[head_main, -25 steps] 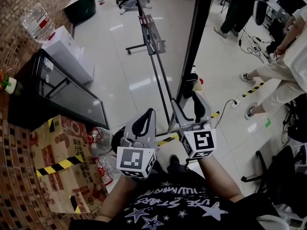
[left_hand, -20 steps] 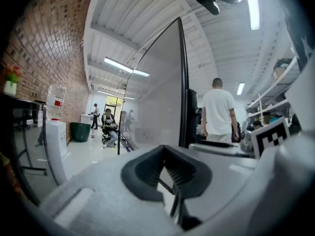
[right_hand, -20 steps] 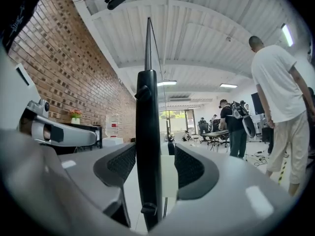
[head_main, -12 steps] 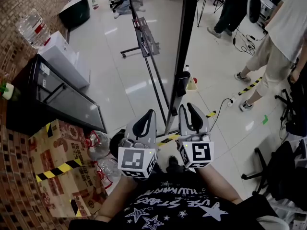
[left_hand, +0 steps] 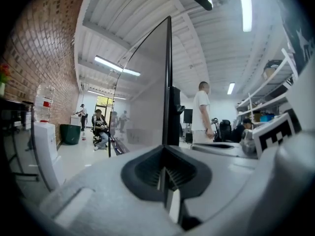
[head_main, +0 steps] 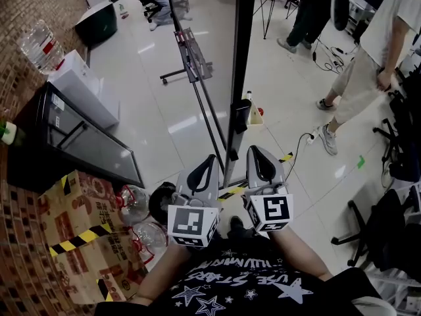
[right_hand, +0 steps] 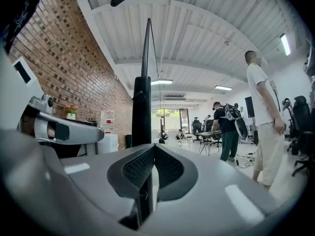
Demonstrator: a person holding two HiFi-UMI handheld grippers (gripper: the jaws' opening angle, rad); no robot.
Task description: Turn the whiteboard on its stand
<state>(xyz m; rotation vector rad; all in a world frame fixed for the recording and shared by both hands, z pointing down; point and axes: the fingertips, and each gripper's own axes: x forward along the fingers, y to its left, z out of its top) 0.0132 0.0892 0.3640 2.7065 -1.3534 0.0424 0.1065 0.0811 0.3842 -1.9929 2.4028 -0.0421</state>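
Floor (head_main: 164, 110): glossy pale tiles.
Whiteboard (head_main: 238, 58): stands upright on it, seen edge-on.
Cardboard box (head_main: 79, 236): on the tiles, banded yellow and black.
Clear jugs (head_main: 131, 199): just beside the box.
Striped tape (head_main: 230, 191): stuck across the tiles.
Cable (head_main: 299, 151): trails near the tape.

A tall whiteboard (left_hand: 147, 97) stands upright on its stand (head_main: 209, 107), seen almost edge-on from above. Its near edge is a dark frame (head_main: 238, 58) that runs straight up out of the head view. The face beside that edge is pale grey and glossy. A black bracket (head_main: 240, 116) sits on the frame edge, partway up. On the board's face side, thin dark stand rails slant away across the shiny white floor (head_main: 151, 110), carrying a narrow tray (head_main: 194, 45) and ending in a cross foot (head_main: 176, 76) well beyond.
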